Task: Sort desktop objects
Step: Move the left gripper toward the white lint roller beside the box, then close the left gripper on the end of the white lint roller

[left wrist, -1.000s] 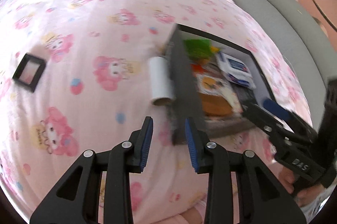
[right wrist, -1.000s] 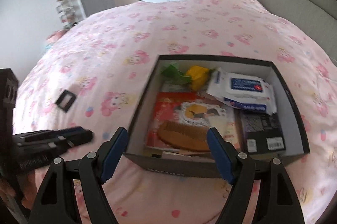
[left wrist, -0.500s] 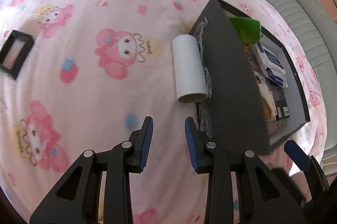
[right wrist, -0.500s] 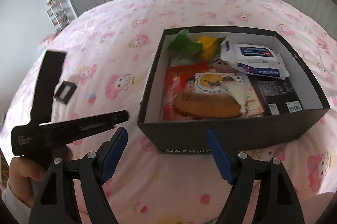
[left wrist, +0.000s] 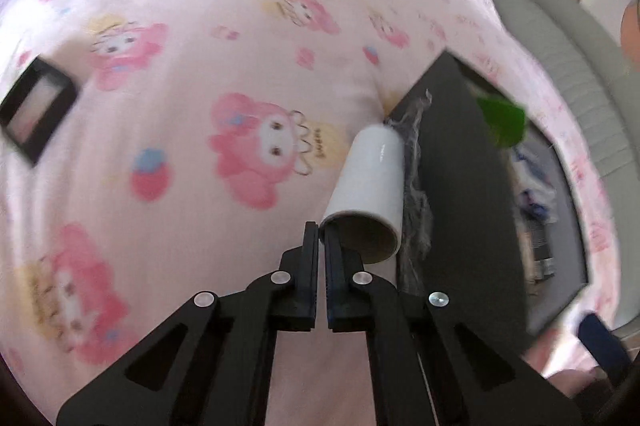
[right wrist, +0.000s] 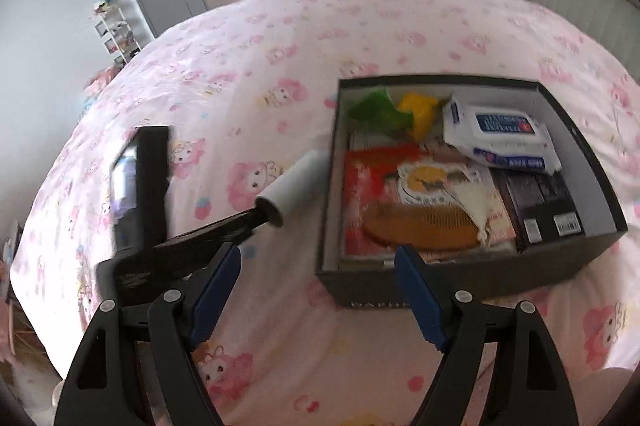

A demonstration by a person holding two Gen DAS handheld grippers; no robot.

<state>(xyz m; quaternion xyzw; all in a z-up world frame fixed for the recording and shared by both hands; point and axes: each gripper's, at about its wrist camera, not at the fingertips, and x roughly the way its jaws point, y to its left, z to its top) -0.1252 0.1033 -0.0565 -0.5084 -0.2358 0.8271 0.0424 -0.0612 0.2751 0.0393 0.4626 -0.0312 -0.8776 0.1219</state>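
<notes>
White and cylindrical, the lint roll [left wrist: 370,186] lay on its side on the pink cartoon-print bed cover [left wrist: 168,130], just beside the black box [right wrist: 472,278], its long axis running along that box's left wall and its open cardboard end facing the left hand-held gripper [left wrist: 322,232]. That gripper's jaws had just been closing and met on the near rim of the roll. The right hand-held gripper [right wrist: 316,290] stood wide apart, holding nothing. Motion blur smeared the box's green item [left wrist: 502,120]; a small black-framed compact [left wrist: 34,110] lay well apart.
</notes>
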